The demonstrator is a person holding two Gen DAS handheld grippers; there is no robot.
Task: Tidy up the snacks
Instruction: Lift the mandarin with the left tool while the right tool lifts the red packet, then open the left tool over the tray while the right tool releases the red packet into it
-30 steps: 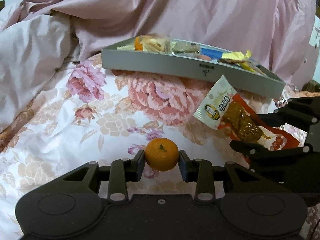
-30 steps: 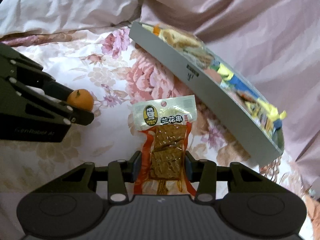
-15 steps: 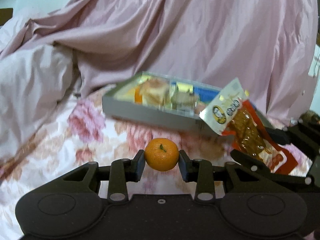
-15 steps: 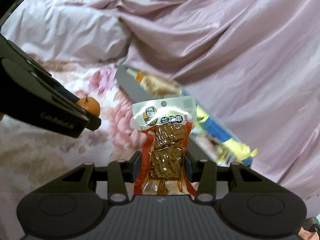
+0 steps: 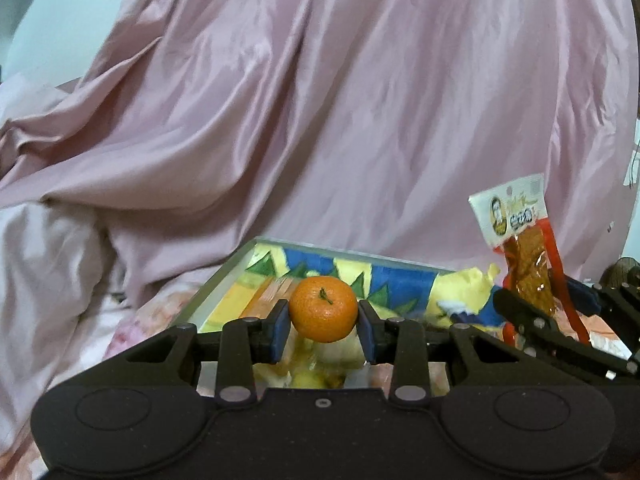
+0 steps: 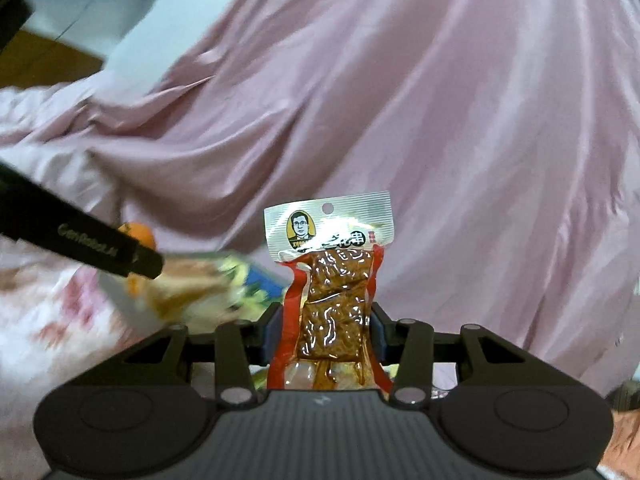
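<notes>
Both grippers have risen from the floral bedspread and now hang over the gray tray (image 5: 208, 300), which a second ago lay well ahead of them and now fills the lower middle of the left wrist view. The left gripper (image 5: 323, 330) has its fingers closed on the small orange mandarin (image 5: 323, 314), held just above the wrapped snacks already lying in the tray. The right gripper (image 6: 325, 334) has its fingers clamped on the lower half of the brown snack packet (image 6: 330, 292), whose silver header stands upright above them; in the left wrist view that packet shows at the right edge. Judging from this, both items are about to be set into the tray. The bed's flowered cover (image 5: 132, 324) peeks in at lower left, and a rumpled pink quilt (image 5: 340, 120) fills the frame behind. A pale wall shows at upper left.
</notes>
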